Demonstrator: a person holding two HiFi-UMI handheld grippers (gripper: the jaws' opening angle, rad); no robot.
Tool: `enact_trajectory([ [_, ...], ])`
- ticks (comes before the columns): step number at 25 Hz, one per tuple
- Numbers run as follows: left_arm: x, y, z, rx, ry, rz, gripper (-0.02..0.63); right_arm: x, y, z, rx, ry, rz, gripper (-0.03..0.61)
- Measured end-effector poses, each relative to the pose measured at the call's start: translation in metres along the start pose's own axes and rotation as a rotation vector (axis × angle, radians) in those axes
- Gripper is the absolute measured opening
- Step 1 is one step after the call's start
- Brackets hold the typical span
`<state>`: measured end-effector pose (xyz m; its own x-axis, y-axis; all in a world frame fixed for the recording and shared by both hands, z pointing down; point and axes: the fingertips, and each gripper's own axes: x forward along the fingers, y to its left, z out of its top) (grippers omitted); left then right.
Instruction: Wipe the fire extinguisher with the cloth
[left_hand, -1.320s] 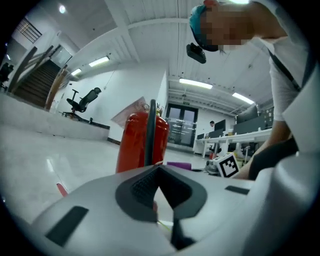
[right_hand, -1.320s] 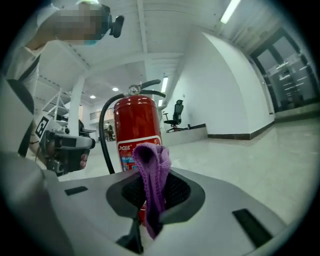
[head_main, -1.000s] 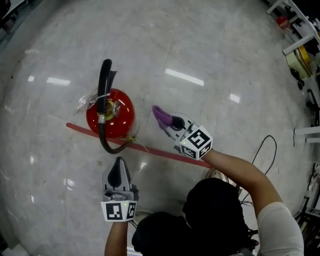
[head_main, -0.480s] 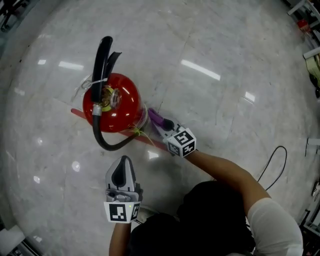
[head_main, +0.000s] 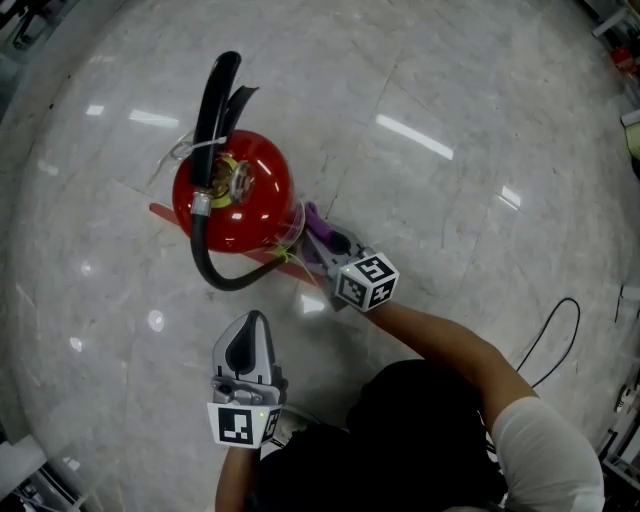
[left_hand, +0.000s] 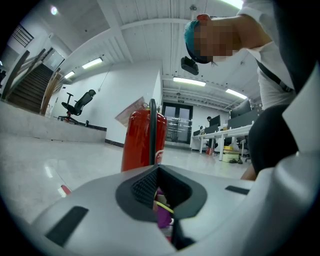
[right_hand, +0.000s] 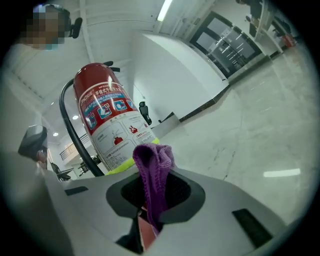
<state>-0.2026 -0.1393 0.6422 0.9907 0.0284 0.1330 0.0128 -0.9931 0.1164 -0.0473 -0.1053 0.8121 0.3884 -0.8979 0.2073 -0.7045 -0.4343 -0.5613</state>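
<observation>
A red fire extinguisher (head_main: 235, 190) with a black hose stands upright on the marble floor; the right gripper view shows its labelled side (right_hand: 107, 120) close ahead. My right gripper (head_main: 328, 243) is shut on a purple cloth (head_main: 316, 224), whose folded end (right_hand: 152, 172) sticks up between the jaws just beside the cylinder's lower right side. My left gripper (head_main: 247, 336) hovers in front of the extinguisher (left_hand: 144, 139), a little apart, its jaws closed together with nothing held.
A red tape line (head_main: 165, 213) runs across the floor under the extinguisher. A black cable (head_main: 555, 335) loops on the floor at the right. Desks and chairs stand far off in the left gripper view.
My right gripper has carried the purple cloth leftward, from well clear of the extinguisher to right beside its lower side. The left gripper has stayed in front of it.
</observation>
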Motion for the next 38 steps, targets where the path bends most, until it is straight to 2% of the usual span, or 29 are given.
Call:
enact_trajectory([
  [2, 0.002, -0.003, -0.003, 0.000, -0.001, -0.014, 0.005, -0.003, 0.008, 0.008, -0.012, -0.019, 0.028, 0.057],
  [7, 0.004, -0.009, -0.006, -0.040, -0.010, -0.017, 0.005, -0.013, 0.029, 0.029, 0.031, -0.061, 0.059, 0.057],
  [19, 0.001, -0.017, 0.003, -0.035, -0.034, -0.064, 0.006, -0.037, 0.089, 0.079, 0.072, -0.157, 0.186, 0.057],
  [32, -0.002, -0.012, 0.018, -0.034, -0.069, -0.046, 0.005, -0.054, 0.133, 0.138, 0.005, -0.211, 0.277, 0.057],
  [38, 0.000, -0.003, 0.024, -0.054, -0.093, -0.017, 0.005, -0.060, 0.150, 0.166, 0.041, -0.203, 0.301, 0.057],
])
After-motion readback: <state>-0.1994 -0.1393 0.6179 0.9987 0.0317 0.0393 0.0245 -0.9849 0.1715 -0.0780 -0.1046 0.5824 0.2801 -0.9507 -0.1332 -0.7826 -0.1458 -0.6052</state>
